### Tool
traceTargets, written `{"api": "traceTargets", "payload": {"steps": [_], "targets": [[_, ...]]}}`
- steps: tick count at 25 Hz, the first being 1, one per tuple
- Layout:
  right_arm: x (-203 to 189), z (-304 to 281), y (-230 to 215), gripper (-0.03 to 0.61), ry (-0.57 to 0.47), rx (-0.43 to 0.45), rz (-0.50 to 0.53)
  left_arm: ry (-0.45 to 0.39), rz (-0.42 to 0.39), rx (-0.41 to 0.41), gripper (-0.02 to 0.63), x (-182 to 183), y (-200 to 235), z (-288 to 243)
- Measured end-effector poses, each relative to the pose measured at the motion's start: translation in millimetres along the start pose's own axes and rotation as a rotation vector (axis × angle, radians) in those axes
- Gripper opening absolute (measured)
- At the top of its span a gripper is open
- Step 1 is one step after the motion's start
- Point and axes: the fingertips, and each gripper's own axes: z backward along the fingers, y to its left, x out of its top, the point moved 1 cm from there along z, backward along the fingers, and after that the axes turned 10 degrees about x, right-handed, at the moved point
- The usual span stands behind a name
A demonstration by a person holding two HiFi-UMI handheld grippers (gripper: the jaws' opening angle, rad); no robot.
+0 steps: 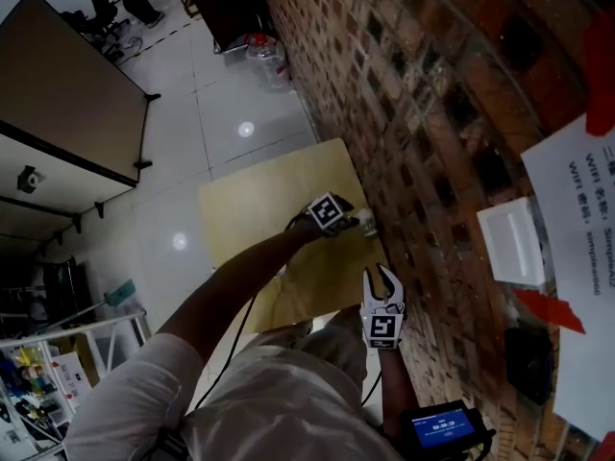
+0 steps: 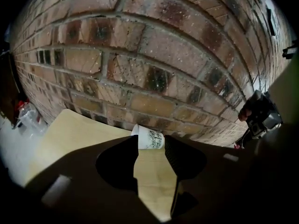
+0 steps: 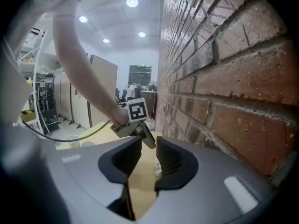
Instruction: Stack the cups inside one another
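Left gripper [image 2: 152,150] open, jaws wide. The paper cup [image 2: 150,138] lies on its side just past the tips, hard against the brick wall [image 2: 154,55] at the table [image 2: 70,134] edge.

Risks: the cup rolls when nudged; tips hit brick before closing; thin paper crushes if squeezed across the body.

Right gripper [image 3: 148,146] half open, nothing gripped; there's a pale blob low between its jaws, can't identify it. No second cup confirmed.

Nearby: water jug [image 2: 28,118] on the floor, cable [image 3: 70,136] trailing from the left arm.
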Motion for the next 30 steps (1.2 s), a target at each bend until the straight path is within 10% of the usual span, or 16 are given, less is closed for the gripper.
{"api": "traceTargets", "payload": {"steps": [23,30], "targets": [[-40,-15,-2,0.104,0.083,0.059,-0.036,0.295,-0.199,-0.249,0.199,-13,-12,-70],[-38,-12,-6,0.104,0.076,0.040,-0.065,0.312,-0.222,-0.264,0.064,-22,-19,-64]]}}
